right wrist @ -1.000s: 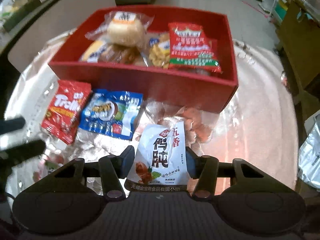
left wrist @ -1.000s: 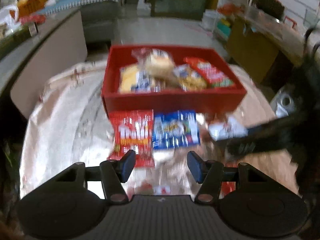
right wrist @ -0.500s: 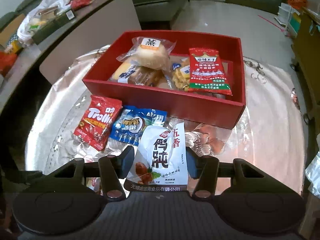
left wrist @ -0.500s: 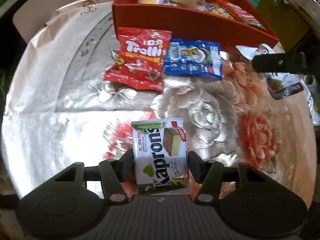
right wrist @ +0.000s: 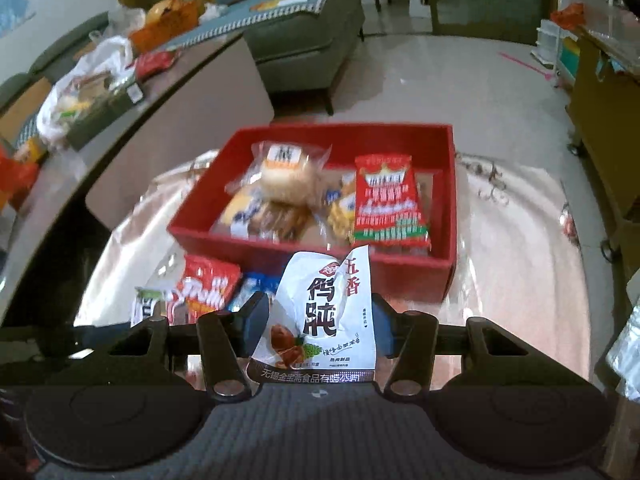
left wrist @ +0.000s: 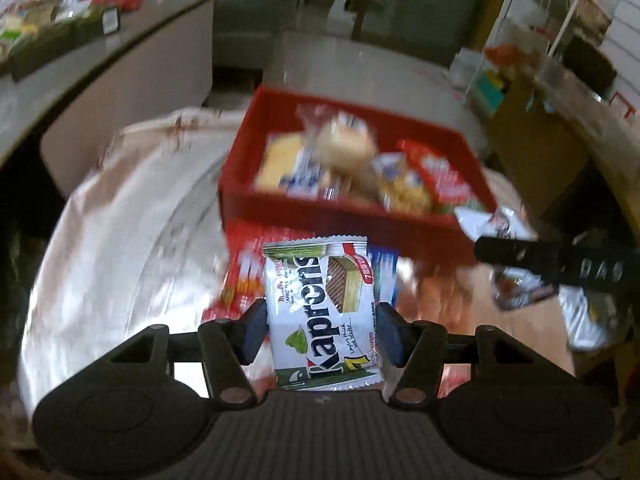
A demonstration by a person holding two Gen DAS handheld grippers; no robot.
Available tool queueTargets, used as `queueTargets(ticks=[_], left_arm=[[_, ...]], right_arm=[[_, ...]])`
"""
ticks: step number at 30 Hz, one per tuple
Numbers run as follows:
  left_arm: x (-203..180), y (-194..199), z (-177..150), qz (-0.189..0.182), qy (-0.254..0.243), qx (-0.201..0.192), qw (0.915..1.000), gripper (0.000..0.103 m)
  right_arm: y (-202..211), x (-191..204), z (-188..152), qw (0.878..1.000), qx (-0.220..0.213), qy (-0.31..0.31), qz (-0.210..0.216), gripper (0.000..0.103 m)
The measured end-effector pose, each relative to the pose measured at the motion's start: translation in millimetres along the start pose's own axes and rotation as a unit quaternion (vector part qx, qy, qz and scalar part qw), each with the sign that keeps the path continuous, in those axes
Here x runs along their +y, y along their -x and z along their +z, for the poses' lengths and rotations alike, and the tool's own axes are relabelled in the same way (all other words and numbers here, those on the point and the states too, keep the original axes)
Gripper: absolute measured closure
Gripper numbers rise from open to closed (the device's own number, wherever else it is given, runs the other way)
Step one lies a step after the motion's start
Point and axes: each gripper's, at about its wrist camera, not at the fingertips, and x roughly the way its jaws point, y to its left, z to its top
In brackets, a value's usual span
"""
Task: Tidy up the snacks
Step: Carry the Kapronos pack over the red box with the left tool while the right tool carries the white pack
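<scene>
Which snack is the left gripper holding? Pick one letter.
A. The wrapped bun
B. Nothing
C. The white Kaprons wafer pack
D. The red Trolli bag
C: the left gripper is closed on the white Kaprons wafer pack, its pads pressing both sides, in front of the red box.

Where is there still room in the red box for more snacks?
The red box has bare floor along its back wall and in the far right corner beside the red packet. Its left and middle are crowded: the bun lies on top of other packets.
</scene>
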Motion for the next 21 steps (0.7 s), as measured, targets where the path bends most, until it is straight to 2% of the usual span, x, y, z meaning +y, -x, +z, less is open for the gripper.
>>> queueTargets(ticks=[6,12,21], left_arm=[[-7.5,-8.1,39.5,0.004,-0.005,-0.039,0.9992,0.052],[-17.0,-27.9,65.5,0.013,-0.016,-0.053,0.9984,0.052],[-27.5,-51.7,87.8,0.020,-0.033,-0.063,0.9973,0.052]], right_arm=[[-5.7,-3.6,24.2,1.000,-0.024,-0.011,0.000,0.041],[-19.8,-8.4,47.4,0.999,-0.037,-0.018,-0.002,0.041],[-36.4,-16.6,66.1,0.999,-0.046,-0.023,-0.010,0.041]])
